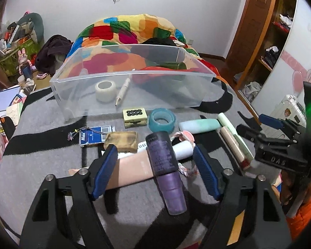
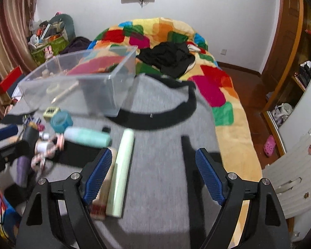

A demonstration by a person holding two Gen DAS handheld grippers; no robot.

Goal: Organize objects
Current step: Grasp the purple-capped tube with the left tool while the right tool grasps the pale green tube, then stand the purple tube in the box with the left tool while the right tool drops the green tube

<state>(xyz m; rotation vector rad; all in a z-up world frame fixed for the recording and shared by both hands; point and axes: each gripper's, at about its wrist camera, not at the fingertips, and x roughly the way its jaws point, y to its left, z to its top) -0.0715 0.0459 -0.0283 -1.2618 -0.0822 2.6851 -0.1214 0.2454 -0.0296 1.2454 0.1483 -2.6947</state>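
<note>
A clear plastic bin (image 1: 134, 91) stands on the grey and black blanket (image 1: 41, 145) and holds a white tape roll (image 1: 105, 90) and a pen (image 1: 122, 92). My left gripper (image 1: 155, 157) is open, its jaws on either side of a purple bottle (image 1: 165, 170) that lies on a peach tube (image 1: 132, 170). Near them lie a teal tape roll (image 1: 161, 120), a mint case (image 1: 199, 125), a tan sponge (image 1: 121, 141) and a green tube (image 2: 121, 172). My right gripper (image 2: 151, 166) is open and empty over bare blanket (image 2: 159, 186), just right of the green tube.
A small cream box (image 1: 134, 115), a blue card (image 1: 96, 136) and a beige tube (image 1: 234, 147) lie on the blanket. A colourful quilt (image 2: 207, 78) covers the bed behind. A white suitcase (image 2: 296, 178) stands at right, clutter (image 1: 14, 41) at left.
</note>
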